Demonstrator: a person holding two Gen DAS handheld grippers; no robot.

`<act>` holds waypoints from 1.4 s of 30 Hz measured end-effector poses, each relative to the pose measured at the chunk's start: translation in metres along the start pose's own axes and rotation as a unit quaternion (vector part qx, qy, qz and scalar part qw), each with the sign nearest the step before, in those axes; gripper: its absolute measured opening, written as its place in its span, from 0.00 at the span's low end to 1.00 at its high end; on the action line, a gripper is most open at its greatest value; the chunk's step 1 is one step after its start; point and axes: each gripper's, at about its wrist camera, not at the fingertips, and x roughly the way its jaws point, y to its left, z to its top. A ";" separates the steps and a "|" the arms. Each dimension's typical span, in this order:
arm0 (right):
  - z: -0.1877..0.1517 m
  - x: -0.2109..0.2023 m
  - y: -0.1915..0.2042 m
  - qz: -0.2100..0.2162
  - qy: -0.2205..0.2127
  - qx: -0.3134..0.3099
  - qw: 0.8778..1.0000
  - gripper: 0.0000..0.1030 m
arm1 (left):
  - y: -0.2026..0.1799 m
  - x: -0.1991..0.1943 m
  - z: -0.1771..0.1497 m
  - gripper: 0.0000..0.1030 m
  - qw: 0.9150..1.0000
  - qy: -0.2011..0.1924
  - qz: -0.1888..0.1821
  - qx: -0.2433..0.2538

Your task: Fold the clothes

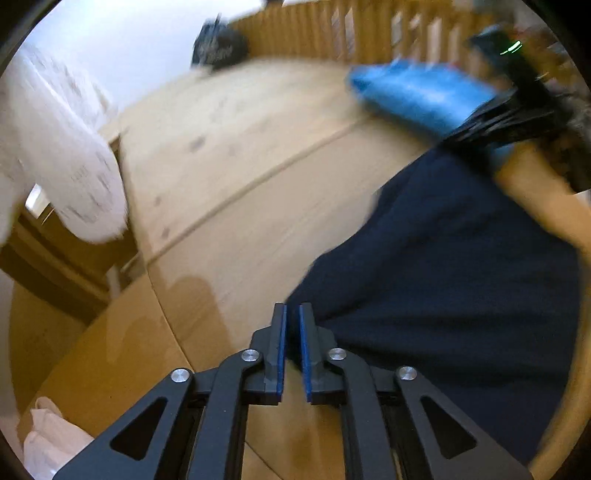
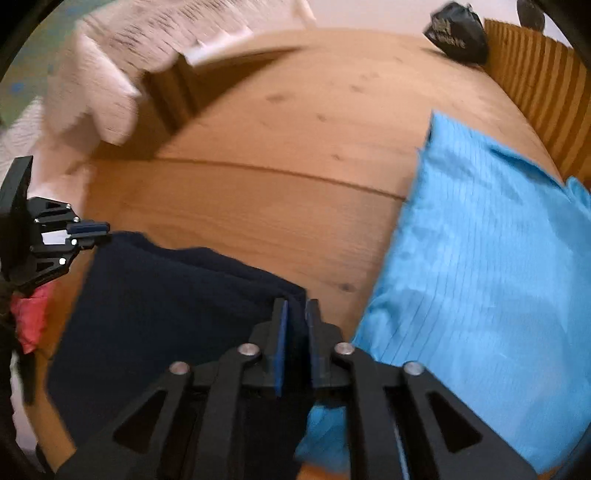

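A dark navy garment [image 2: 166, 306] lies spread on the round wooden table [image 2: 277, 129]. In the right wrist view my right gripper [image 2: 297, 306] is shut on the garment's near right edge, with cloth filling the narrow gap between its blue pads. My left gripper [image 1: 291, 310] is shut on the opposite corner of the navy garment [image 1: 443, 277]. The right wrist view shows the left gripper [image 2: 99, 230] at that corner. In the left wrist view the right gripper [image 1: 450, 142] is a black blur at the garment's far side, with a person's forearm [image 1: 535, 184] behind it.
A folded light-blue cloth [image 2: 480, 240] [image 1: 417, 92] lies on the table to the right of the navy garment. A white garment [image 1: 55, 147] [image 2: 122, 55] hangs over a chair beyond the table's edge. A black bag [image 2: 458, 33] sits at the far rim by a slatted wooden panel [image 2: 535, 81].
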 end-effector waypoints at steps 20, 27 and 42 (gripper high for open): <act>-0.157 -0.044 0.018 0.082 0.010 0.029 0.996 0.33 | -0.182 -0.055 -0.014 0.49 0.990 0.033 -0.035 0.130; -0.191 -0.050 0.048 0.106 0.037 0.010 0.994 0.11 | -0.175 -0.062 -0.052 0.49 0.994 0.044 -0.078 0.060; -0.362 -0.178 0.108 0.022 0.006 -0.014 1.000 0.14 | -0.253 -0.216 -0.223 0.48 0.993 -0.018 -0.113 -0.035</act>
